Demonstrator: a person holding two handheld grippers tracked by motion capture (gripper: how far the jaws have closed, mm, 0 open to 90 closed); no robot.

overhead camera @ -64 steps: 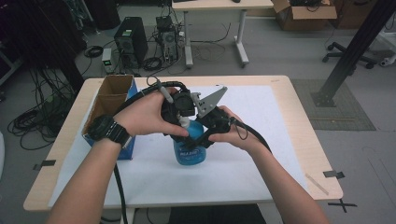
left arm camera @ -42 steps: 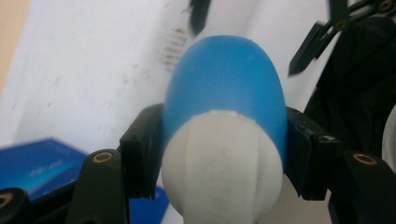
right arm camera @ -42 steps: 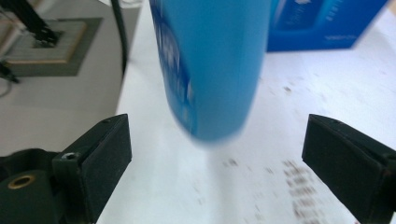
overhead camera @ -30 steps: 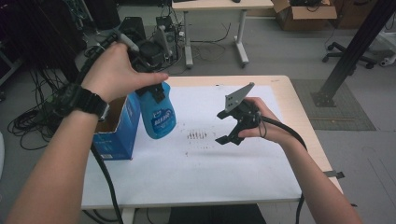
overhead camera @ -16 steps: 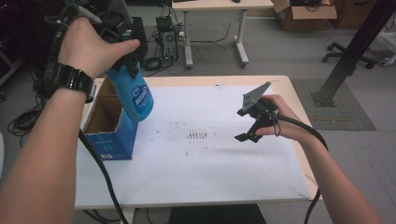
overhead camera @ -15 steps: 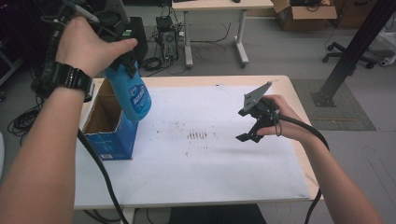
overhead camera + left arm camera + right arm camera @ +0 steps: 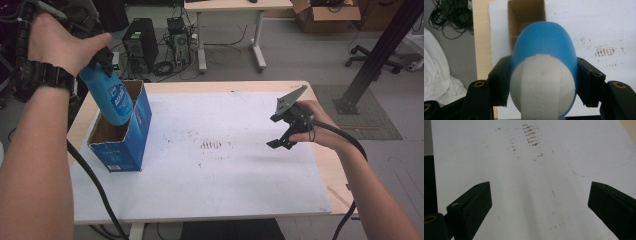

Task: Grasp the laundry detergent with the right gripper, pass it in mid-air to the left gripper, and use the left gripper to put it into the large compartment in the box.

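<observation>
left tongs [image 7: 544, 82] grip one blue bottle [image 7: 111, 97] above one box [image 7: 122, 135].

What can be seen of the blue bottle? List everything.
The blue bottle looks like smooth plastic, with a printed white-and-blue label on its side and a white rounded end facing the left gripper's camera. It hangs tilted in the air, its lower end just above or within the opening of the blue cardboard box at the table's left edge. The left gripper is shut on it, one black jaw pressing each side. Nothing else touches it.
</observation>
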